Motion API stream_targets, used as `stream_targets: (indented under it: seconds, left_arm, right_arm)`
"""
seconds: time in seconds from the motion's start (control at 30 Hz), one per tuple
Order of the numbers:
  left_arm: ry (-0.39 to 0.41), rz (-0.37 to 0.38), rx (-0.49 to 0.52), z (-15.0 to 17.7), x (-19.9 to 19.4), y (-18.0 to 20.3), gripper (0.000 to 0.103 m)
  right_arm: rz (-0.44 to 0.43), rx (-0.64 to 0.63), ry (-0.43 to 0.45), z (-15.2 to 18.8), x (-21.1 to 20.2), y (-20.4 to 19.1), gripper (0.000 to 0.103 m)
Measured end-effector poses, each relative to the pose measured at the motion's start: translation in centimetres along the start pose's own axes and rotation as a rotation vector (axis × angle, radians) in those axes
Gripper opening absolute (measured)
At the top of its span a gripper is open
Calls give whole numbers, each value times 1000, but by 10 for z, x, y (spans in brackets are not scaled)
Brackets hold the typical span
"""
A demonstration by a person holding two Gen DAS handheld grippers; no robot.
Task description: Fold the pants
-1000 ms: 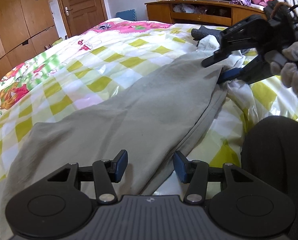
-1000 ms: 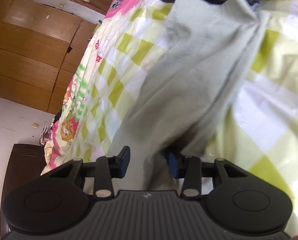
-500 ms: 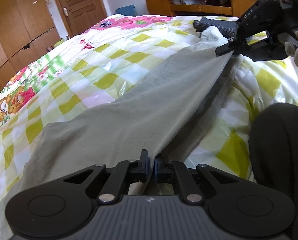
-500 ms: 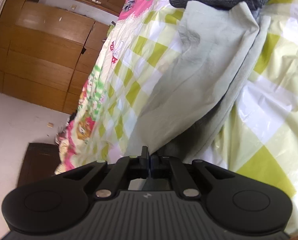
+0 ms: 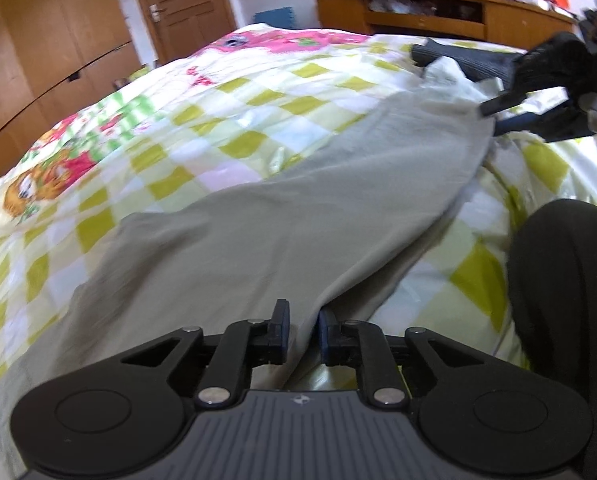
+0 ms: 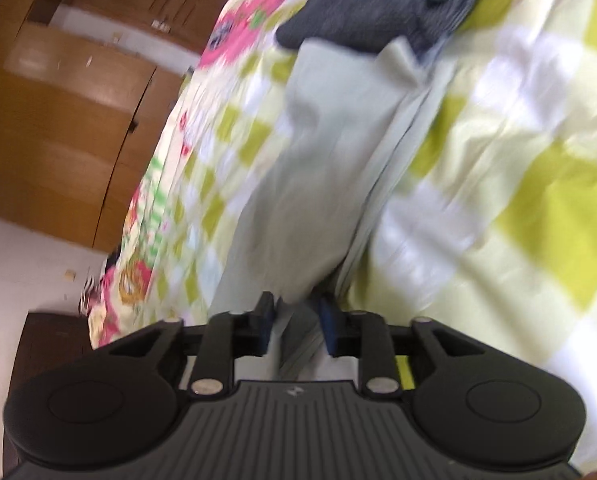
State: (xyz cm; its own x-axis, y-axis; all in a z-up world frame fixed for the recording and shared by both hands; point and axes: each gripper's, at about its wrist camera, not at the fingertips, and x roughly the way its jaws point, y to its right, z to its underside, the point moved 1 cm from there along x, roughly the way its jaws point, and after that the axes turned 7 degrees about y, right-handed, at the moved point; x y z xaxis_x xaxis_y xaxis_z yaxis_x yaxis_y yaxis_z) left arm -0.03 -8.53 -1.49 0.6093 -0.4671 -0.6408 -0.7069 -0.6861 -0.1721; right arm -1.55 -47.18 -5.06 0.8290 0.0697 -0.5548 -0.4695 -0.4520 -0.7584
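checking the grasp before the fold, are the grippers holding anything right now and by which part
Nothing is clamped. The left gripper and right gripper both stand open, each with an edge fold of the pants lying loose between the fingers.

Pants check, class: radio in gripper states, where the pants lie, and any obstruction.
Left gripper open, straddling pants edge. Right gripper open, fabric between fingers. Pants flat on bed. Dark garment at far end.

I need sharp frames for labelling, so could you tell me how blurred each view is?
Left wrist: mild motion blur on the bedspread and pants; the left gripper stays crisp. Right wrist: heavier smear across the pants and wardrobe; the right gripper is sharp.
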Motion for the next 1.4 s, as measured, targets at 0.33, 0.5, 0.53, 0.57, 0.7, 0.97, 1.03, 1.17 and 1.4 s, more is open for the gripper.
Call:
stream_targets:
  seconds: [0.33,0.5,0.53,0.57,0.7,0.97,1.03,1.17,1.4]
  left_arm:
    - [48,-120,-100,21,-41,-51,44]
    - [67,-123,-250,31,-53,-95,46]
    - [74,-100,-259,34,-58,-98,47]
    - [76,-76,-267,36,-62,-101,50]
    - [70,-69,-264,47,-57,-108,52]
    - [80,-216,-350,72,-26,-160,52]
    - [74,-275,-403,80,-24,-177,53]
    - [26,-442,-504,105,-19,-204,55]
    - [40,-482,-539,110,-21,-204,56]
  right_arm:
    - [-181,-436,-211,54,46,-138,37]
    - [-259,-627,-418,116,156,-227,37]
    - [-277,-653,-447,127,176,-240,37]
    - [-295,-679,-472,137,194,-252,37]
    - [-320,-742,-624,170,256,-279,44]
    - [-310,-781,-807,178,262,-272,46]
    - [-334,-793,-869,179,253,-270,46]
    - [-340,-906,-864,179,238,-277,46]
    - [-345,-848,-796,155,298,-287,49]
